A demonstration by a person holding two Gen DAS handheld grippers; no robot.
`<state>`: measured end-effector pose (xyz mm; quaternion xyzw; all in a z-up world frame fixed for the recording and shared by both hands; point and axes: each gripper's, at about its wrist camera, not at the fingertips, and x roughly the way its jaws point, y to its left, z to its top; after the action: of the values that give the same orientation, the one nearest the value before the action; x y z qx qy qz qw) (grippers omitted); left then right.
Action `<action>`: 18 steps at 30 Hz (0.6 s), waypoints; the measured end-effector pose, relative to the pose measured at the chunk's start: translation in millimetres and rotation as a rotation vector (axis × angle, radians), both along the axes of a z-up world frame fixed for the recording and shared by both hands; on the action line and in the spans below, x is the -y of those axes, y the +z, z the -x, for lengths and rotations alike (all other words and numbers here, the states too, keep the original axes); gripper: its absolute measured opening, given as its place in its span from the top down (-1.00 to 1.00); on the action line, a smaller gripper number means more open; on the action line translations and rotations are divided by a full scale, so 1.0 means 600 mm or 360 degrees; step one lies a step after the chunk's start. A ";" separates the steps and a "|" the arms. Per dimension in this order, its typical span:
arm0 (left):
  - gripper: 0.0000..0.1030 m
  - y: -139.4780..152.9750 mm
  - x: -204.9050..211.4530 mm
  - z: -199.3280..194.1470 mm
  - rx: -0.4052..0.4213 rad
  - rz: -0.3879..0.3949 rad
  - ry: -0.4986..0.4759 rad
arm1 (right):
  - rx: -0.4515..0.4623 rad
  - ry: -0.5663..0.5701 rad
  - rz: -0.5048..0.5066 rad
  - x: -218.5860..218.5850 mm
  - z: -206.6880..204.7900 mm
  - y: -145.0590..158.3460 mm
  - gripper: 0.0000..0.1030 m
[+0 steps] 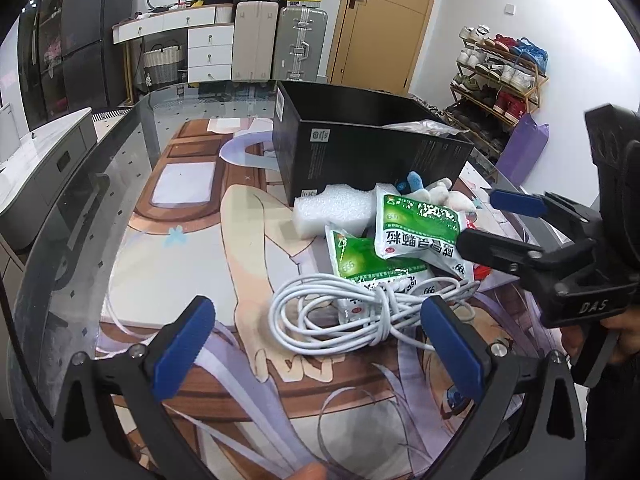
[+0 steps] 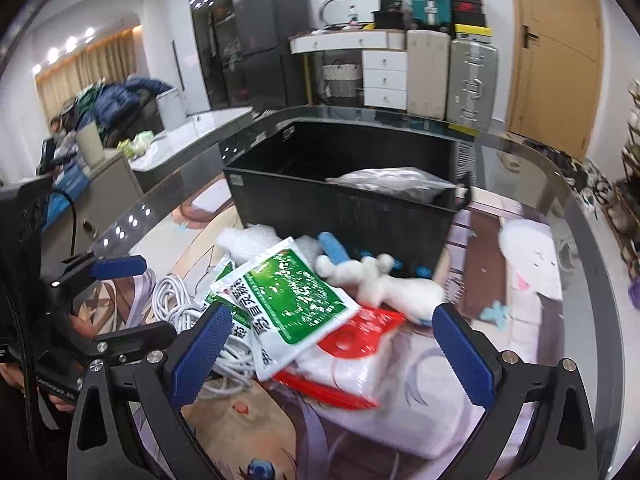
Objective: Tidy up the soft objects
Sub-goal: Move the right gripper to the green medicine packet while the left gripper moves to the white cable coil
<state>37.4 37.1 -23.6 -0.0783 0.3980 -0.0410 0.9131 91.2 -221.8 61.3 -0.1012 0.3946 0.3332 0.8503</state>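
Observation:
A black box (image 1: 360,148) stands on the table, also in the right wrist view (image 2: 340,208), with a clear plastic bag (image 2: 392,182) inside. In front lie a foam piece (image 1: 332,210), two green-white pouches (image 1: 416,224) (image 2: 288,300), a white plush toy with blue parts (image 2: 384,280), a red-white package (image 2: 360,344) and a coiled white cable (image 1: 344,312). My left gripper (image 1: 316,344) is open and empty, just before the cable. My right gripper (image 2: 332,356) is open over the pouches and red-white package; it also shows in the left wrist view (image 1: 492,220).
The glass table carries a printed anime mat (image 1: 180,264). Its curved edge (image 1: 80,184) runs along the left. Suitcases (image 1: 280,40), white drawers (image 1: 208,52), a door and a shoe rack (image 1: 496,80) stand behind.

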 end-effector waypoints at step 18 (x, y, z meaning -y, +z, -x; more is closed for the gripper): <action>-1.00 -0.004 -0.011 -0.004 -0.0030 0.0007 -0.0033 | -0.0003 0.0216 0.0109 -0.064 -0.016 -0.032 -0.45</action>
<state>39.9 43.7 -26.2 -0.0765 0.4071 -0.0507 0.9087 100.6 -183.5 41.9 -0.1564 0.3989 0.3765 0.8214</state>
